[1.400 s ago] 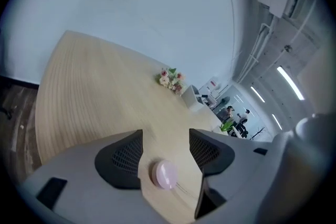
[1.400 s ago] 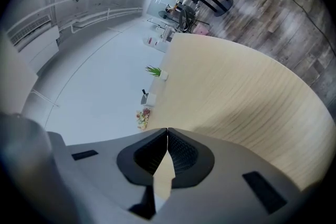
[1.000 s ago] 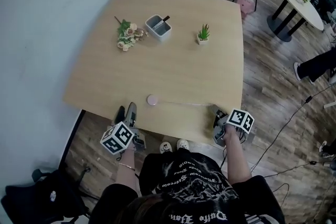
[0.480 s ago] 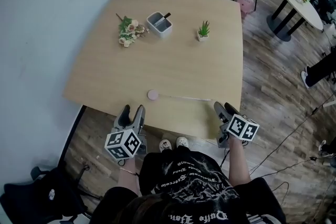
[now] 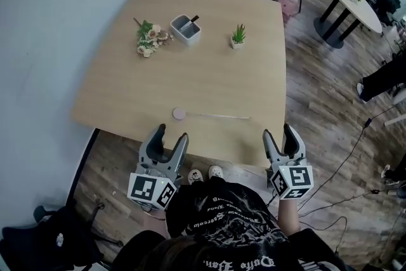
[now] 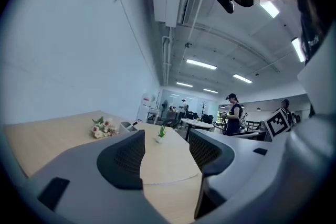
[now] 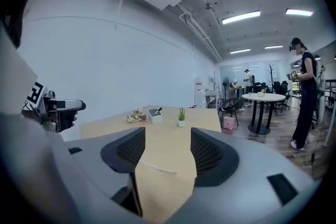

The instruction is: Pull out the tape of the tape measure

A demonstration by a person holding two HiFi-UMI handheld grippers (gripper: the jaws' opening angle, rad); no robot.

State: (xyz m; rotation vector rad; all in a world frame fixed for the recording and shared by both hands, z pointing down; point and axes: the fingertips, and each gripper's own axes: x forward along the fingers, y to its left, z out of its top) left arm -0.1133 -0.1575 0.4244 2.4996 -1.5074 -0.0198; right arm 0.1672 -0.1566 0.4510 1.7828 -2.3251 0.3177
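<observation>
The small round tape measure (image 5: pixel 179 113) lies by the near edge of the counter (image 5: pixel 114 92), its tape (image 5: pixel 219 116) drawn out in a thin line to the right. The pull looks done, though the tape's tip is too fine to read. The left claw (image 5: pixel 172 131) stands wide and empty. The right claw (image 5: pixel 278 130) has just been opening and nothing sits between its jaws. Both hang off the near edge.

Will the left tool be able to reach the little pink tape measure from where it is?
Probably yes. The left tool is open and empty, just off the near edge, and only bare tabletop lies between it and the tape measure.
</observation>
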